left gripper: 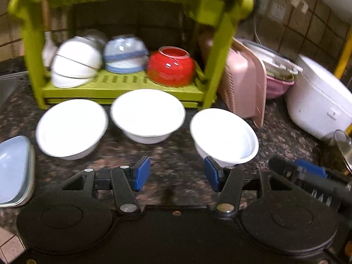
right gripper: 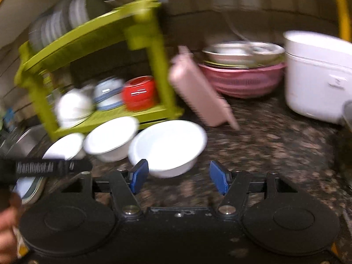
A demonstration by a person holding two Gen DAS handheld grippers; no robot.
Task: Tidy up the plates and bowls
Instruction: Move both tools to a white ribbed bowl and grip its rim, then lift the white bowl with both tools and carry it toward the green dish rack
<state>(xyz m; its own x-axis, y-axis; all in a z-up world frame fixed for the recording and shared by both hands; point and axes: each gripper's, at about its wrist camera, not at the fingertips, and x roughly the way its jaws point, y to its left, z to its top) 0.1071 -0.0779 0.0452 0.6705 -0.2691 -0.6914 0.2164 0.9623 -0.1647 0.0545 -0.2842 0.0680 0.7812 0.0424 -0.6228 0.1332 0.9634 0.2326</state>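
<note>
Three white bowls stand in a row on the dark stone counter: a left bowl, a middle bowl and a right bowl. Behind them a green dish rack holds upturned white bowls, a blue-striped bowl and a red bowl. My left gripper is open, low in front of the row, its right pad beside the right bowl. My right gripper is open too, just in front of the nearest white bowl. Plates stand on the rack's top shelf.
Pale blue plates are stacked at the left edge. A pink board leans on the rack, beside a pink basket of metal dishes. A white rice cooker stands at the right. A sink lies left.
</note>
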